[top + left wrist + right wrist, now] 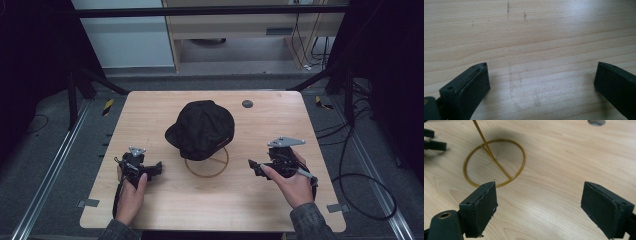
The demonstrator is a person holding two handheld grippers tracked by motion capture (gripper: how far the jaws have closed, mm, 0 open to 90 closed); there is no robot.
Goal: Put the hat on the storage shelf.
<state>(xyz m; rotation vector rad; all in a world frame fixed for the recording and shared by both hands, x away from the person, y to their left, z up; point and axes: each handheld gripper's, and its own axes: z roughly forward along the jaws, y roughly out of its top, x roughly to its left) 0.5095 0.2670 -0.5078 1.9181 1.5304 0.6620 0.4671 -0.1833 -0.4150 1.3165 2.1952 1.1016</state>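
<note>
A black cap [202, 128] sits on top of a gold wire stand whose ring base [206, 165] rests on the middle of the wooden table [210, 205]. My left gripper [156, 168] is low at the table's left, pointing toward the stand, with its jaws wide apart over bare wood [541, 77]. My right gripper [253, 165] is at the right of the stand, also pointing at it. In the right gripper view its jaws stand open [539, 202] with nothing between them, just short of the ring base [495, 161] and its slanted rod [480, 132].
A small grey disc [247, 104] lies on the table behind the cap, toward the right. Dark frame struts and cables surround the table on the floor. Bare wood stretches along the front edge between the person's two hands.
</note>
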